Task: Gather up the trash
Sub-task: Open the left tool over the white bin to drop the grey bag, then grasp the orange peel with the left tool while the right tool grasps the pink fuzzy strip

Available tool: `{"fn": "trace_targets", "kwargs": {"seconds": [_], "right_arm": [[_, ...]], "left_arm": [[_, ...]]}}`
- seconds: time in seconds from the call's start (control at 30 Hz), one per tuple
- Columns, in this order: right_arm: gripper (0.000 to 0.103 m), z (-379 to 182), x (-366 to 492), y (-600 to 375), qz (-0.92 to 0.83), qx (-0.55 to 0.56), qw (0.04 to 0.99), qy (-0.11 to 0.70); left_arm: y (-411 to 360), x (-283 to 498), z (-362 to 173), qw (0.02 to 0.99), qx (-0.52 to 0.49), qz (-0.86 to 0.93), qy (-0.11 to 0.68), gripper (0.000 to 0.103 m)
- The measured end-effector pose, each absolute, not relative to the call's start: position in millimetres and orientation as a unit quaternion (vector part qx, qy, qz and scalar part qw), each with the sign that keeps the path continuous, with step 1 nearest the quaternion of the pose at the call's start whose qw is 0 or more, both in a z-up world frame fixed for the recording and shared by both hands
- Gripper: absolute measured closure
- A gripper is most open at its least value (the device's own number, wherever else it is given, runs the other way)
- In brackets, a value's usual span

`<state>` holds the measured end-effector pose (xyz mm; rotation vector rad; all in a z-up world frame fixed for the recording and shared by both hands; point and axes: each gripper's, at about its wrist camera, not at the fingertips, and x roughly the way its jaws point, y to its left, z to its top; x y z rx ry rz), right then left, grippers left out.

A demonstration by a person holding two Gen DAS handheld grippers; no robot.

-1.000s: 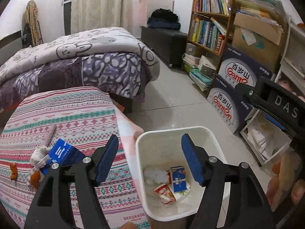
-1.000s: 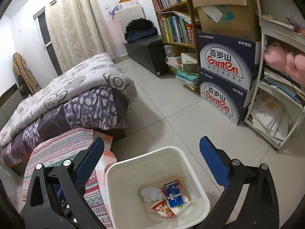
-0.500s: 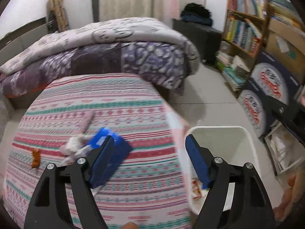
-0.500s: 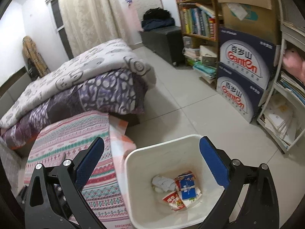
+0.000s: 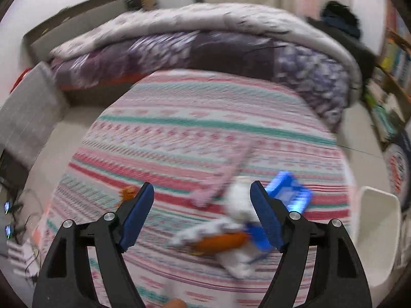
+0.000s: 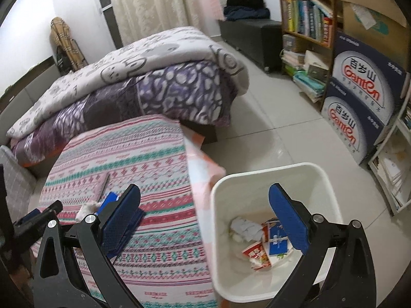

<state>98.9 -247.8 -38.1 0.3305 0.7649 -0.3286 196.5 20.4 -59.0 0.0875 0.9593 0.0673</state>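
My left gripper (image 5: 201, 215) is open and empty over the striped tablecloth (image 5: 195, 133). Just ahead and right of it lies a blurred trash pile: white crumpled paper (image 5: 237, 205), an orange wrapper (image 5: 221, 241) and a blue packet (image 5: 289, 195). A small orange scrap (image 5: 127, 192) lies by the left finger. My right gripper (image 6: 205, 210) is open and empty above the edge of the white bin (image 6: 264, 177), which holds crumpled paper (image 6: 244, 227), a red packet (image 6: 257, 254) and a blue-white carton (image 6: 278, 241).
A bed with a purple and grey quilt (image 6: 143, 77) stands behind the table. A bookshelf (image 6: 305, 15) and stacked water boxes (image 6: 359, 97) line the right wall. The bin's rim (image 5: 377, 205) shows at the right of the left wrist view. A pink flat object (image 5: 223, 177) lies on the cloth.
My left gripper has swung left from over the bin to over the table's trash pile. My right gripper has turned slightly left, so more of the table shows. Both stay open.
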Motion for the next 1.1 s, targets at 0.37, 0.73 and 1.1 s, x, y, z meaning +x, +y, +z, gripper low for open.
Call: {"fn": "trace_targets", "kwargs": {"seconds": [0.37, 0.73, 1.1], "right_arm": [[0.007, -62, 128, -199, -0.102, 0.156, 0.887, 0.422], [0.007, -77, 145, -166, -0.065, 0.16, 0.873, 0.456], [0.007, -84, 156, -146, -0.02, 0.161, 0.862, 0.481]], "left_arm": [[129, 231, -118, 0.824, -0.047, 0.091, 0.558, 0.028], [153, 234, -149, 0.8, -0.083, 0.083, 0.588, 0.043], [141, 213, -125, 0.825, -0.051, 0.096, 0.555, 0.079]]}}
